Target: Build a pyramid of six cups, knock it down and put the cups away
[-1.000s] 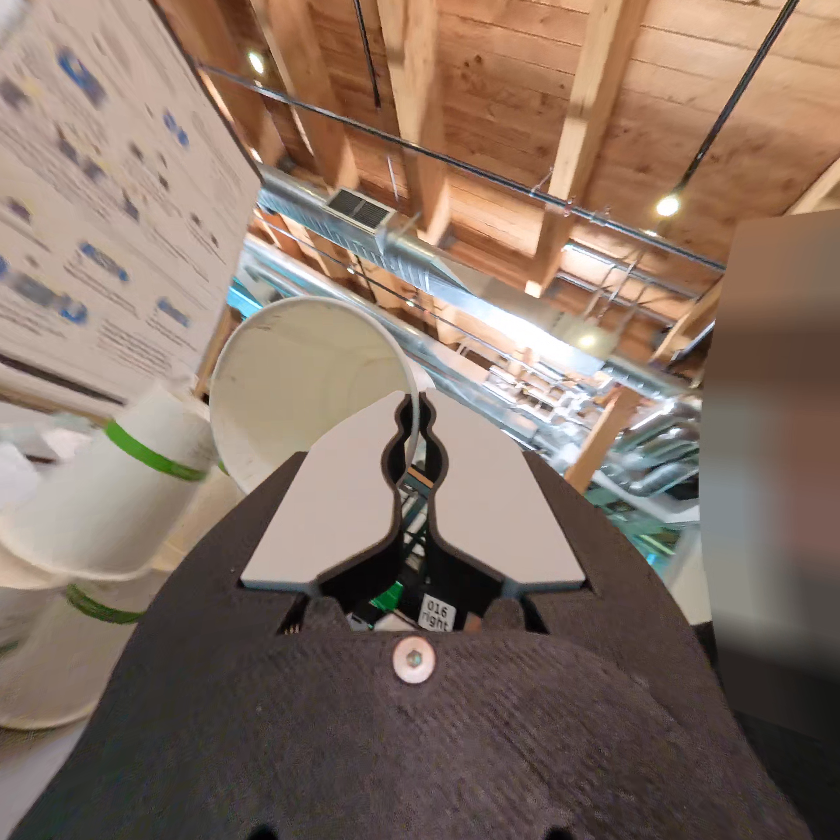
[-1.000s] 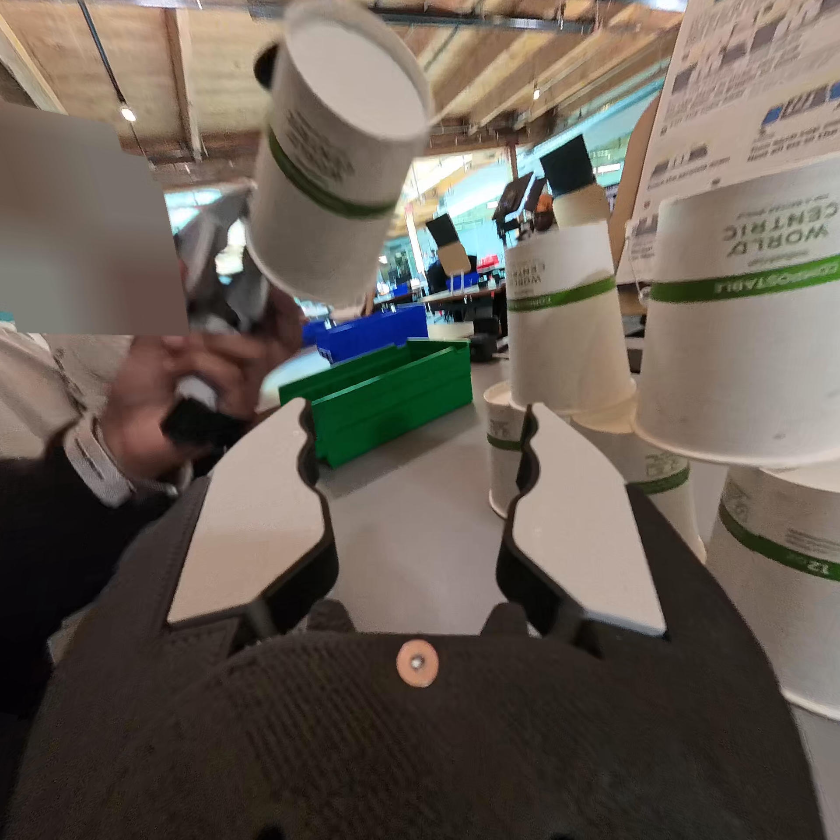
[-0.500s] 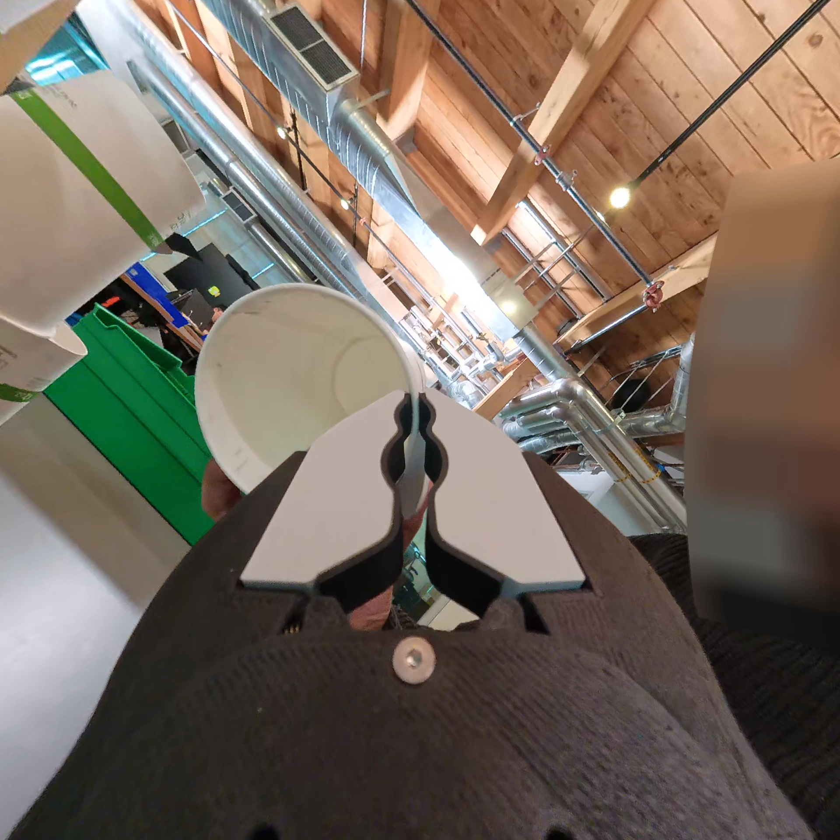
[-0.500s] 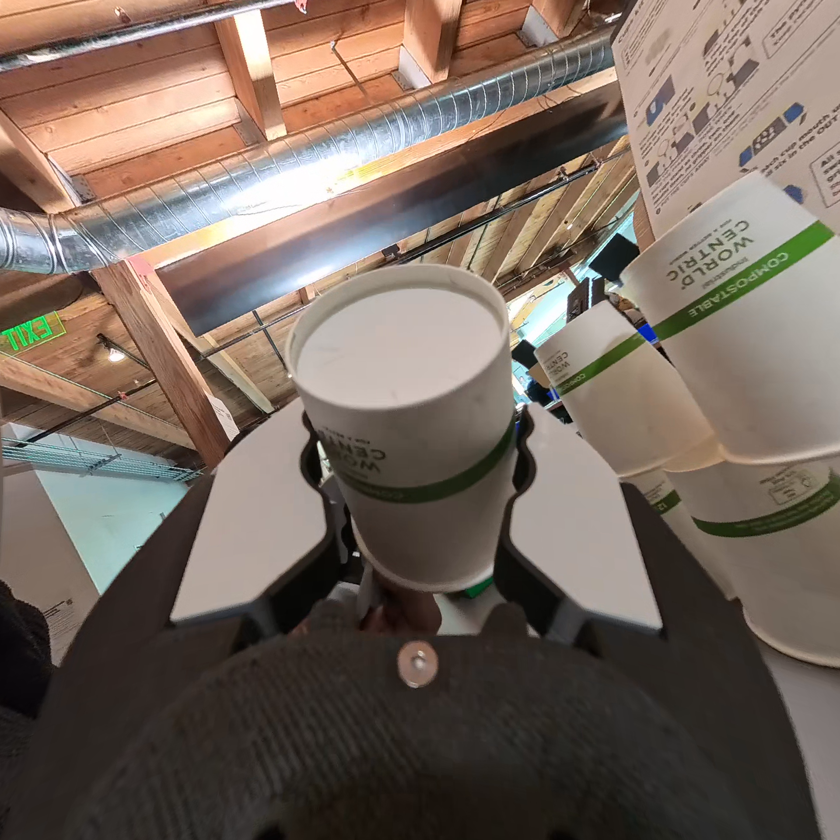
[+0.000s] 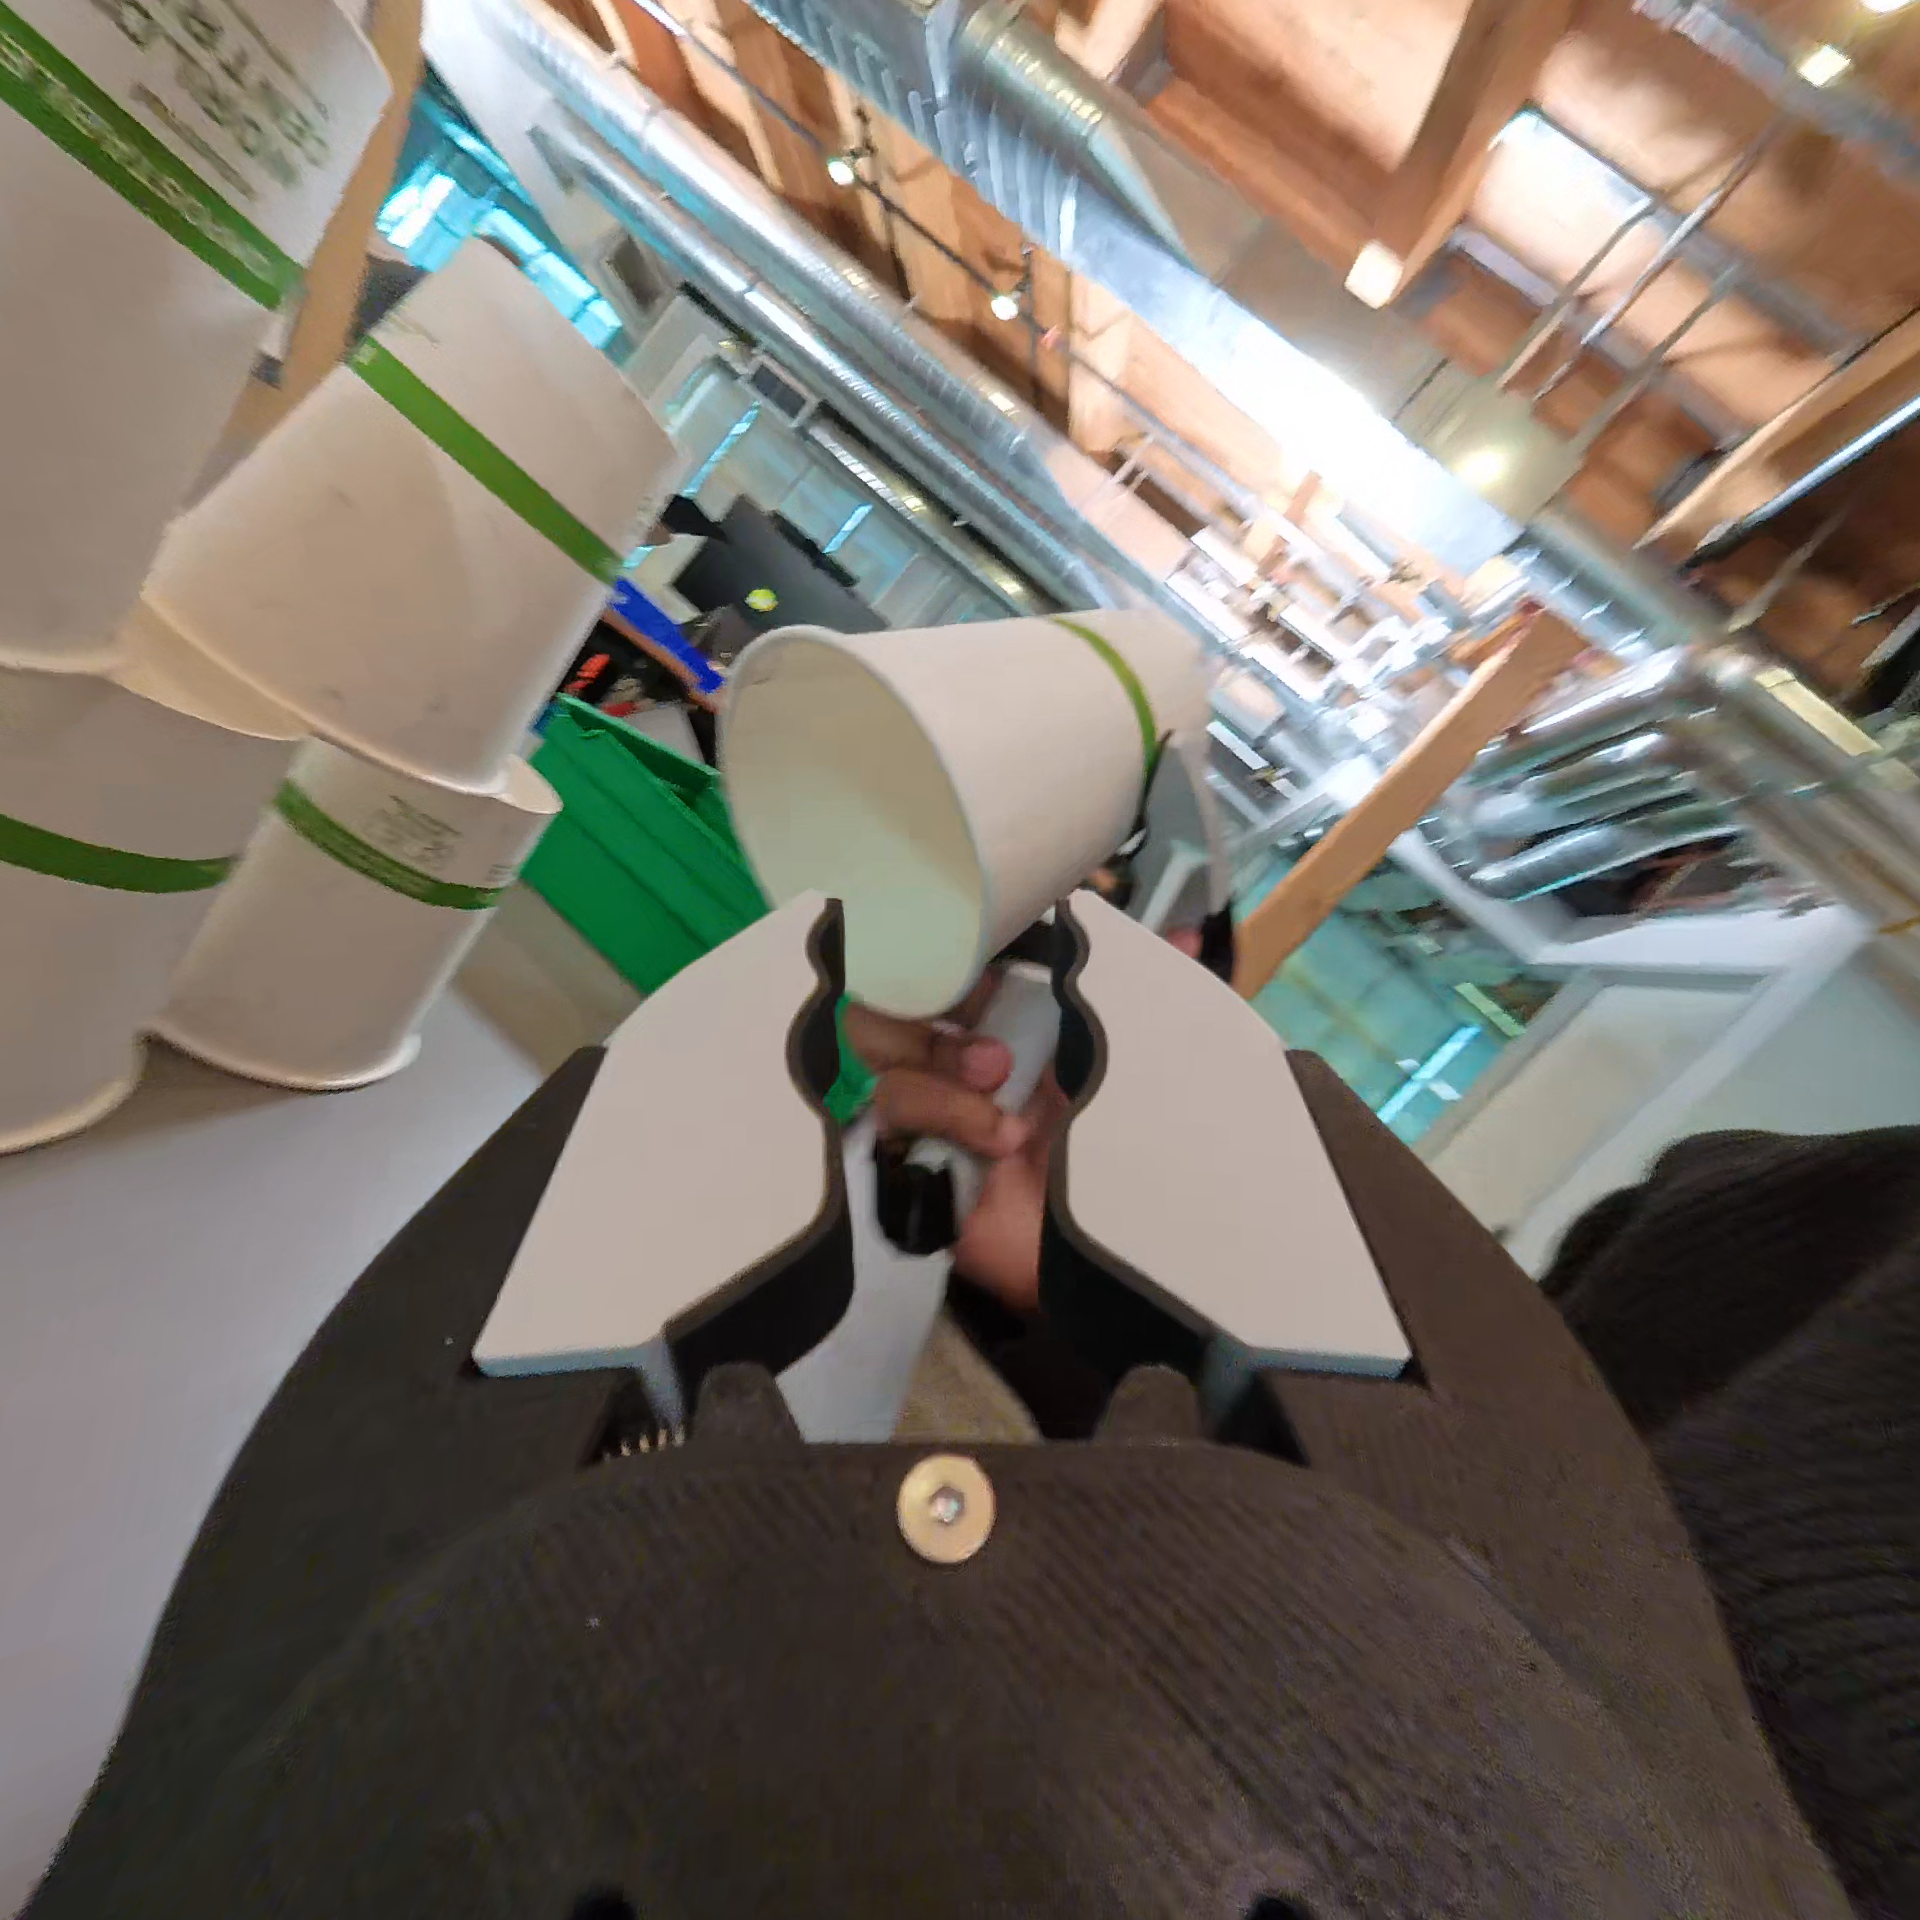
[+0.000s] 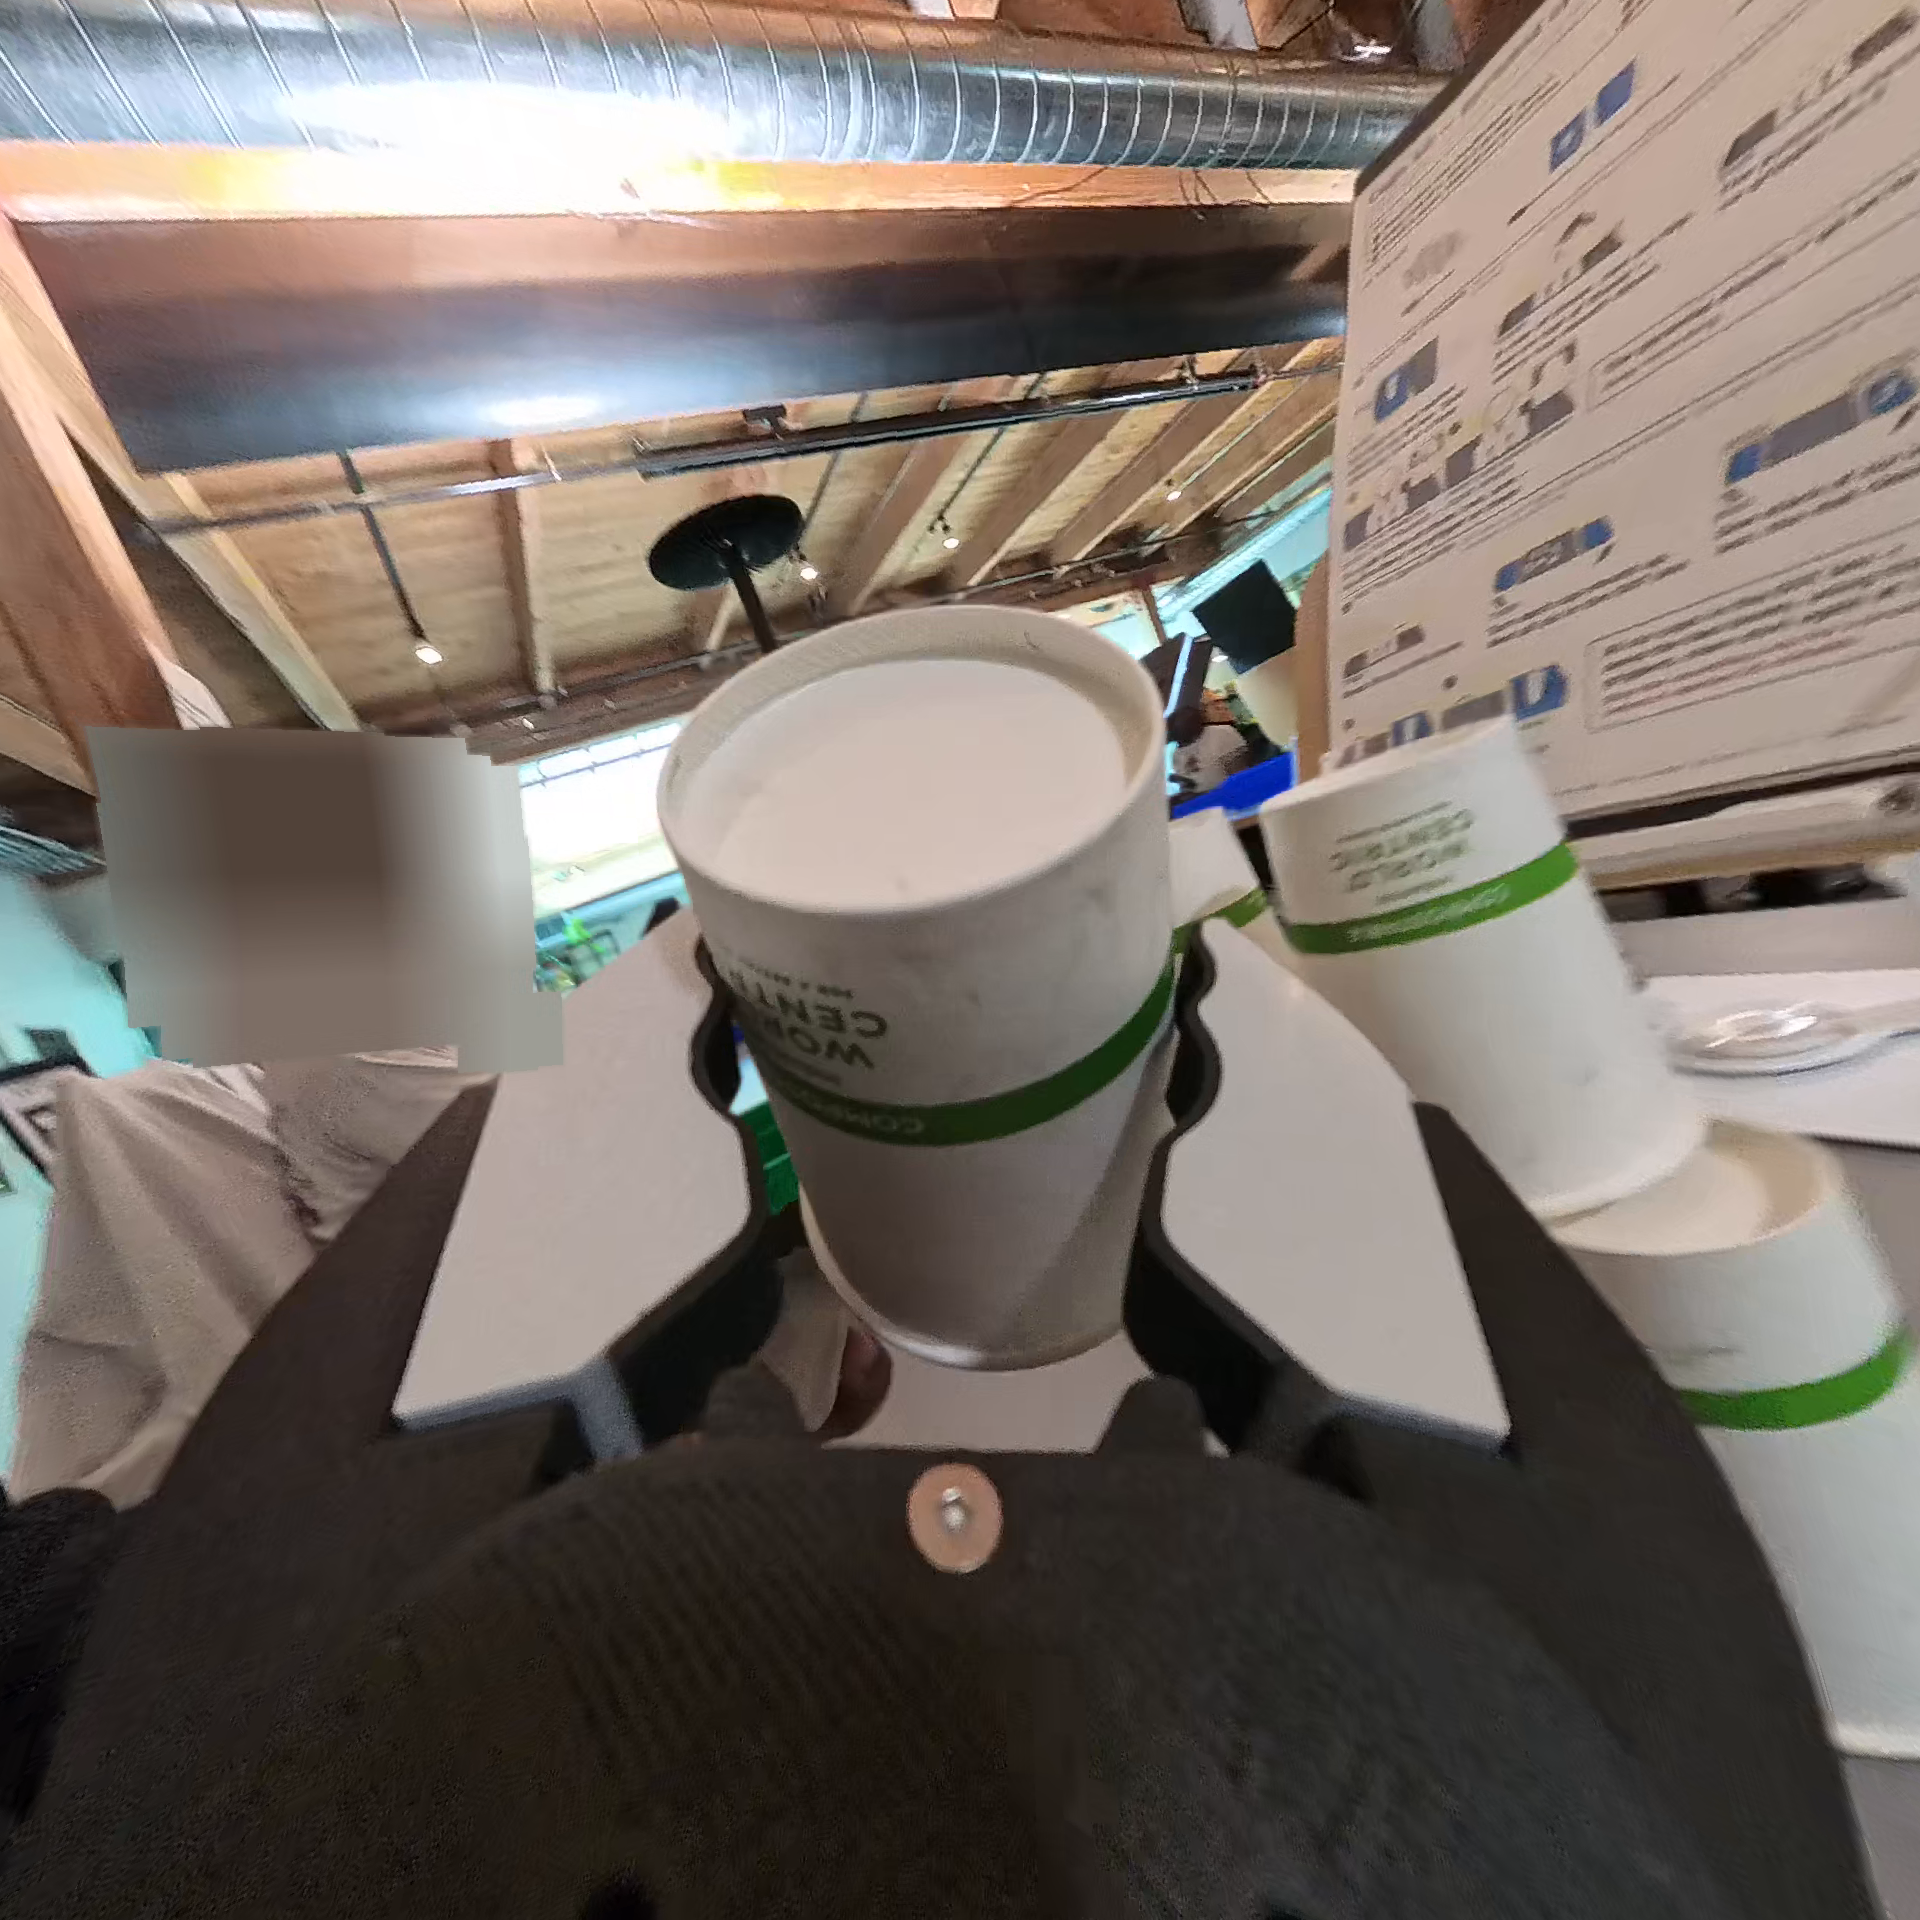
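A white paper cup [image 5: 935,790] with a green band hangs in the air, its open mouth toward my left gripper [image 5: 951,925]. The left jaws stand apart, and the cup's lower rim sits between the fingertips without being pinched. My right gripper [image 6: 945,966] is shut on the same cup [image 6: 935,935], with a finger pressed on each side of its wall below the green band. The cup's closed base points up toward the ceiling in the right wrist view. A hand [image 5: 956,1101] on the right gripper's handle shows behind the cup in the left wrist view.
Several white green-banded cups [image 5: 364,582] are stacked in tiers on the grey table [image 5: 156,1299] at the left; they also show in the right wrist view [image 6: 1455,956]. A green bin [image 5: 634,862] stands behind them. A printed poster board [image 6: 1642,416] stands at the right.
My left gripper was shut on the cup's rim and has opened. My right gripper has closed on the cup's wall. Both views have swung downward, showing more of the table.
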`<state>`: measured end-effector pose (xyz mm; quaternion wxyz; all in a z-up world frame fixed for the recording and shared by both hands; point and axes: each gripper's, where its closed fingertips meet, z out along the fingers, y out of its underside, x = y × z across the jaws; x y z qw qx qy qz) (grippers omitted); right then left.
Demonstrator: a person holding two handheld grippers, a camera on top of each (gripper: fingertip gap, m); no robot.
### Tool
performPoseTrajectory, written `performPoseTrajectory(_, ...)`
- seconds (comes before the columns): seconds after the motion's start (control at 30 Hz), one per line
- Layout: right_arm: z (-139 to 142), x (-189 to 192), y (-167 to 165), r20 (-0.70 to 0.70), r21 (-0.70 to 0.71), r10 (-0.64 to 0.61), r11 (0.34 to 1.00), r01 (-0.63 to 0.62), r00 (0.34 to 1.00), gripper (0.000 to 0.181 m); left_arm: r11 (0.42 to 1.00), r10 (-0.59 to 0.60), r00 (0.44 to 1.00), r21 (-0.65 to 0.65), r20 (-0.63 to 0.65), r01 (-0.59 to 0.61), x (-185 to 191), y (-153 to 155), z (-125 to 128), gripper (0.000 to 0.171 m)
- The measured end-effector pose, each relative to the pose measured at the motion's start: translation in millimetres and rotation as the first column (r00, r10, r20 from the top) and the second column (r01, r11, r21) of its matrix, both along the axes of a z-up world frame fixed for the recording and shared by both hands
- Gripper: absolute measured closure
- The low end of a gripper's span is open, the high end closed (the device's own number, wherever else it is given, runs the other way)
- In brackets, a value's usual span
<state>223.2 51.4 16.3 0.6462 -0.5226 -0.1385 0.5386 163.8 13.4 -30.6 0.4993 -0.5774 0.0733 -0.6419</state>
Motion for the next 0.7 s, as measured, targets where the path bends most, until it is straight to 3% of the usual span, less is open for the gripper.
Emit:
performPoseTrajectory(0.2, 38, 10, 21, 0.254, 0.07, -0.106, 0.993, 0.091, 0.961, 0.097, 0.99, 0.139, 0.955, 0.029, -0.26, -0.137, -2, 17, -31, 0.131)
performPoseTrajectory(0.33, 74, 1, 46, 0.369, 0.106, -0.147, 0.988, 0.116, 0.918, 0.097, 0.977, 0.206, 0.851, 0.058, -0.484, -0.203, -1, 26, -60, 0.131)
performPoseTrajectory(0.47, 91, -28, 80, 0.473, 0.052, -0.075, 0.997, 0.057, 0.878, 0.097, 0.977, 0.196, 0.74, 0.063, -0.643, -0.204, -1, 28, -86, 0.13)
performPoseTrajectory(0.57, 98, -46, 107, 0.549, 0.069, -0.103, 0.995, 0.078, 0.829, 0.097, 0.974, 0.208, 0.685, 0.083, -0.698, -0.21, -2, 30, -95, 0.129)
performPoseTrajectory(0.7, 92, -68, 132, 0.661, 0.066, -0.112, 0.994, 0.092, 0.742, 0.097, 0.968, 0.232, 0.681, 0.1, -0.695, -0.228, -7, 33, -93, 0.129)
